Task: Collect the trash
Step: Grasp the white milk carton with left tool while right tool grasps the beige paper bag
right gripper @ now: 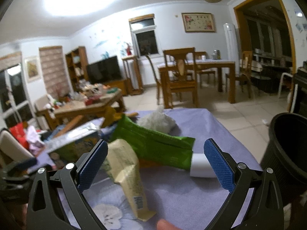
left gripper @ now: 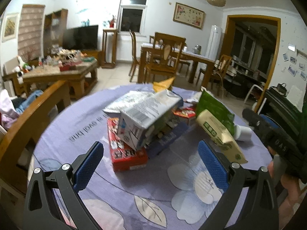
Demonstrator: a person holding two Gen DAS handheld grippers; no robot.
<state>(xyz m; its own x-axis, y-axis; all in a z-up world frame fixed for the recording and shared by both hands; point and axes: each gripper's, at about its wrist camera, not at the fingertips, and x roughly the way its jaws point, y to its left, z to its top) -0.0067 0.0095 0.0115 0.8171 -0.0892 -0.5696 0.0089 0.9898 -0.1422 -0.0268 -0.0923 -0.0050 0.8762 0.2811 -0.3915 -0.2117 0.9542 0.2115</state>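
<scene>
Trash lies on a round table with a lilac flowered cloth [left gripper: 80, 132]. A white and blue carton [left gripper: 147, 117] rests tilted on a red box [left gripper: 124, 153]. A cream wrapper [left gripper: 222, 136] and a green tube with a white cap [left gripper: 214, 109] lie to the right. My left gripper [left gripper: 151, 163] is open and empty, just short of the red box. My right gripper [right gripper: 155, 163] is open over the cream wrapper [right gripper: 128, 172] and the green tube [right gripper: 159, 147], its right pad by the white cap [right gripper: 199, 165]. It shows at the right edge of the left wrist view [left gripper: 268, 134].
A black trash bin [right gripper: 285, 149] stands off the table's right edge. A white fluffy wad [right gripper: 159, 120] and a yellow paper [left gripper: 163, 84] lie at the far side. A wooden chair back [left gripper: 28, 115] is at the left. A dining table and chairs [right gripper: 191, 72] stand beyond.
</scene>
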